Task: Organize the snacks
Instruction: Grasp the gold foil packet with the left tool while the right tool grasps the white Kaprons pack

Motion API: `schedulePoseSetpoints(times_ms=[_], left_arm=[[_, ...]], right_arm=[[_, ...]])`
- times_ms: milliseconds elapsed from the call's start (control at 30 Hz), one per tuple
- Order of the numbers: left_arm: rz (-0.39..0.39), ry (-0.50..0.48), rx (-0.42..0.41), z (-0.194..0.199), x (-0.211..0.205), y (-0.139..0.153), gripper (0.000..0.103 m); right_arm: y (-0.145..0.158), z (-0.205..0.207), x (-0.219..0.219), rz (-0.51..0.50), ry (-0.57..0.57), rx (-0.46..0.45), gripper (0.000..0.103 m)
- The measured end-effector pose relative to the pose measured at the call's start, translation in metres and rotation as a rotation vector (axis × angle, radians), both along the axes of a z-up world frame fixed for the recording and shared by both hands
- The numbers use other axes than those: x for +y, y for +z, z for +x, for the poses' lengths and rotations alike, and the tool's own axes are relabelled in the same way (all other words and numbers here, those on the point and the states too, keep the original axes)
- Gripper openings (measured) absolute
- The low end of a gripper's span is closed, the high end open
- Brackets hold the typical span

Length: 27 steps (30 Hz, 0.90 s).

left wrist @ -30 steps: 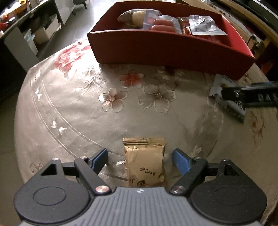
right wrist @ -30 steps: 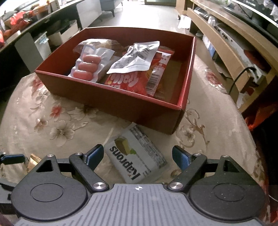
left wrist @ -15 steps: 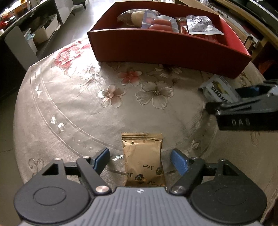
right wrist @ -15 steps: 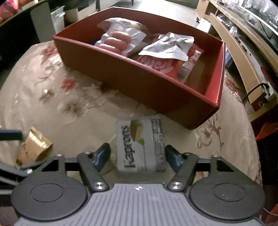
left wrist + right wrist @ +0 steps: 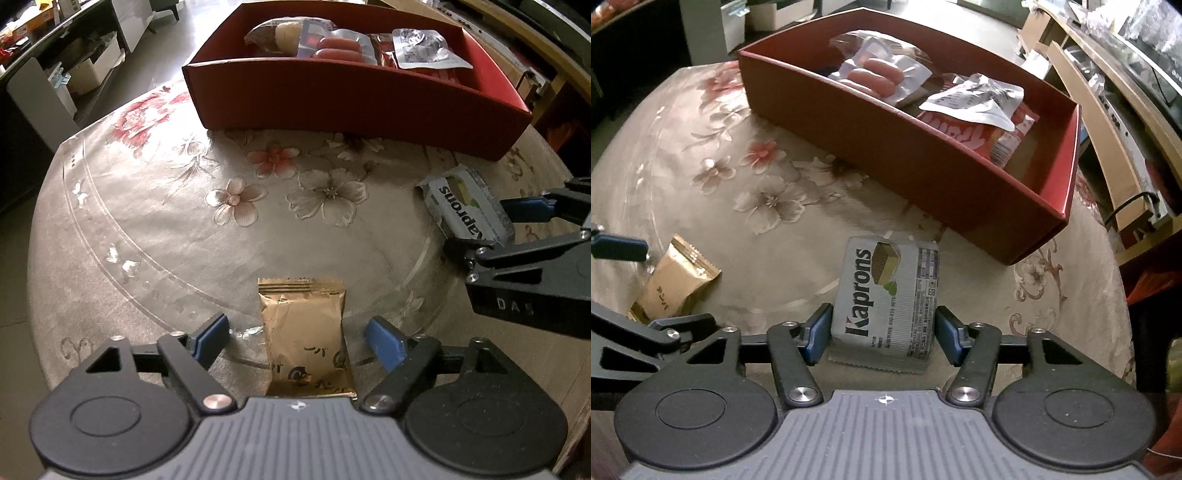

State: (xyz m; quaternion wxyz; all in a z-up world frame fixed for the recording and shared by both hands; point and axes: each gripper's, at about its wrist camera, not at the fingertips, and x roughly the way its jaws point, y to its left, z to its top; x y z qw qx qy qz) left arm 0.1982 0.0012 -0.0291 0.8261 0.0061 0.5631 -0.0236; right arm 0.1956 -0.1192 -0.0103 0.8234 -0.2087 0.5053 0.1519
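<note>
Scene: We stand at a round table point(image 5: 122, 206) under a flowered cloth, a red box point(image 5: 923, 162) at its far side.
Done: The box already holds a sausage pack point(image 5: 875, 72), a silver sachet point(image 5: 975, 99) and a red snack bag point(image 5: 975, 136).
Left: Two packets lie outside it on the table, so we judge the task well past half.
Left gripper point(image 5: 299, 338): Our fingers stand wide apart around the gold packet point(image 5: 306, 339), touching neither side.
Gold packet: Near edge of the table, long axis running near to far, crimped end pointing toward the box.
Right gripper point(image 5: 882, 332): Fingers close beside the wafer pack point(image 5: 886, 299), one at each long edge; we cannot tell whether they grip it.
Wafer pack: Right of centre, just near the box's right corner, long axis near to far.
</note>
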Motion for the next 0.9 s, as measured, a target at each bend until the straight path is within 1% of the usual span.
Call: schedulePoseSetpoints(times_ms=[200,267,333,400,467,600,800,867,900], left_arm=[[0.011,0.005,-0.004,-0.004,-0.001,-0.001,0.089],[0.011,0.008,-0.004,-0.007,-0.001,-0.001,0.087],[0.011,0.004,-0.009,-0.011,-0.001,0.001,0.080],[0.007,-0.004,-0.014,-0.014,-0.003,0.003,0.067],[-0.004,-0.012,-0.014,-0.017,-0.003,0.005,0.059],[-0.021,-0.009,-0.008,-0.020,-0.001,0.007,0.050],[-0.041,-0.003,0.001,-0.026,0.002,0.010,0.048],[-0.059,0.000,0.014,-0.026,0.005,0.011,0.049],[-0.073,0.013,0.019,-0.026,0.008,0.011,0.053]], right_arm=[[0.001,-0.006,0.002,-0.004,0.001,-0.008,0.066],[0.001,-0.008,0.004,-0.007,0.000,-0.012,0.065],[0.002,-0.011,0.005,-0.010,0.001,-0.018,0.065],[0.004,-0.014,0.006,-0.004,-0.001,-0.022,0.065],[0.006,-0.020,0.007,-0.002,-0.003,-0.024,0.065],[0.005,-0.030,0.006,0.000,-0.012,-0.017,0.065],[0.005,-0.045,0.000,0.018,-0.044,0.001,0.065],[0.003,-0.051,-0.001,0.020,-0.046,0.012,0.065],[0.001,-0.052,-0.001,0.018,-0.046,0.019,0.065]])
